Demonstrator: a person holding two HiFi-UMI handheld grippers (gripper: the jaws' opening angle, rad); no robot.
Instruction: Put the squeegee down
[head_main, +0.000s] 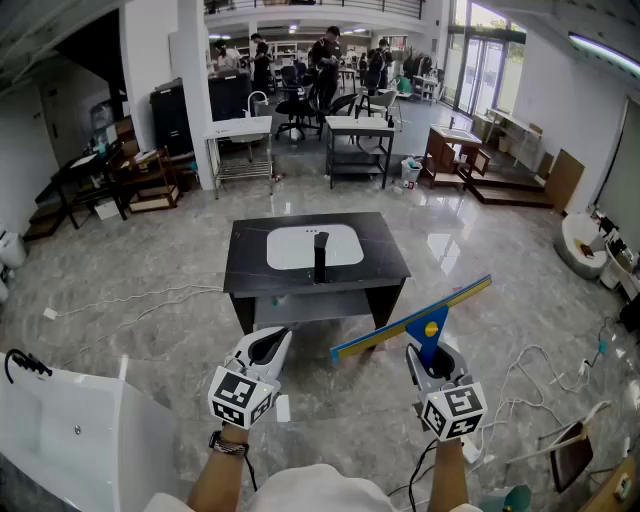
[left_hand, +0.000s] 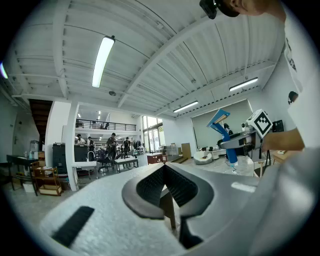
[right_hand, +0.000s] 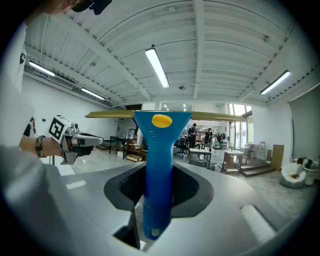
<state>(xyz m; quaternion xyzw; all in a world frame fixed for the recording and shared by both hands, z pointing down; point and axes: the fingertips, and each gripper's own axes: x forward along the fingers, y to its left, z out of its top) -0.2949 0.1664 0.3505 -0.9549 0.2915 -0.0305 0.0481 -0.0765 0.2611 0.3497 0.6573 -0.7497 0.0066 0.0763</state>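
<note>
The squeegee has a blue handle with a yellow button and a long yellowish blade bar, tilted up to the right in the head view. My right gripper is shut on its handle and holds it in the air over the floor, in front of the black table. In the right gripper view the handle stands upright between the pads, with the bar level above. My left gripper hovers to the left with its jaws shut on nothing. The left gripper view shows the squeegee off to its right.
A black table with a white basin and a black faucet stands ahead. A white tub sits at lower left. Cables trail over the grey floor at right. Desks, chairs and people fill the far background.
</note>
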